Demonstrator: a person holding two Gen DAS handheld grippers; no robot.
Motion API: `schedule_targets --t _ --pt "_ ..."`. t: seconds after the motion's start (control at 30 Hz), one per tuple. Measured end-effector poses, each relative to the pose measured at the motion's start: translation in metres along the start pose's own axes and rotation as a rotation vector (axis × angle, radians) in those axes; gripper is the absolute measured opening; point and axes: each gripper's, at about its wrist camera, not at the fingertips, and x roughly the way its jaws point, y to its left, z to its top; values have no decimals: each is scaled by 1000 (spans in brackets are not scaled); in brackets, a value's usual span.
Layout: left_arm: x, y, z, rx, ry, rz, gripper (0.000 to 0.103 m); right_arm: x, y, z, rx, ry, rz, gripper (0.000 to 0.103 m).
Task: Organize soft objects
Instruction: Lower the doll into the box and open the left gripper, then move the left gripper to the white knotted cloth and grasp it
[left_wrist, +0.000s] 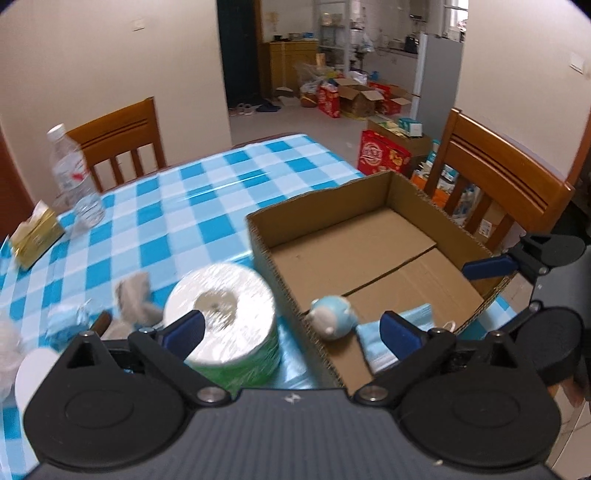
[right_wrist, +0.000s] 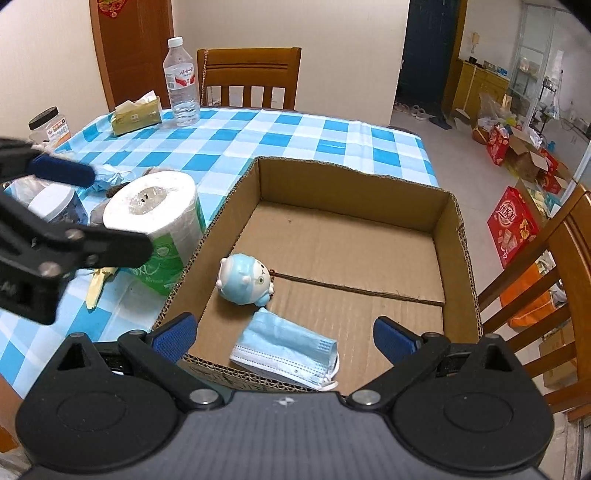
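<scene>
With the blue toy (right_wrist: 243, 278) and face mask (right_wrist: 286, 349) already lying in the cardboard box (right_wrist: 354, 181), both the left gripper (left_wrist: 291, 328) and right gripper (right_wrist: 284, 332) have fingers spread wide and empty, so next bring the left one straight down around the toilet roll (left_wrist: 221, 314) beside the box, and squeeze gently; the small soft things behind it look blurry

Grey plush (left_wrist: 135, 299) blurred — jar (right_wrist: 50, 123) edge-cut.
</scene>
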Motion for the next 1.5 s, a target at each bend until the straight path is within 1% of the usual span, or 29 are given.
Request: schedule_targets --t 0.17,0.3,0.57,0.77,0.93,1.13,1.37,1.5 --pt "-11 18 -19 -12 3 20 101 -4 15 1 2 -8 -13 103" --pt "-17 36 -37 -3 13 15 101 -6 33 3 19 6 -16 103" --pt "-34 83 -73 5 40 -4 101 -5 88 7 23 39 3 103" --pt "-41 115 -100 44 70 18 101 1 131 9 22 58 17 103" --pt "-42 142 -119 29 92 30 101 10 161 9 11 68 15 103" --pt "-35 175 -139 -4 107 60 101 21 190 9 -17 79 25 103" --pt "-7 208 -159 -79 139 122 101 39 207 10 -25 95 45 103" --pt "3 221 -163 -108 135 136 95 46 213 10 -28 108 56 103"
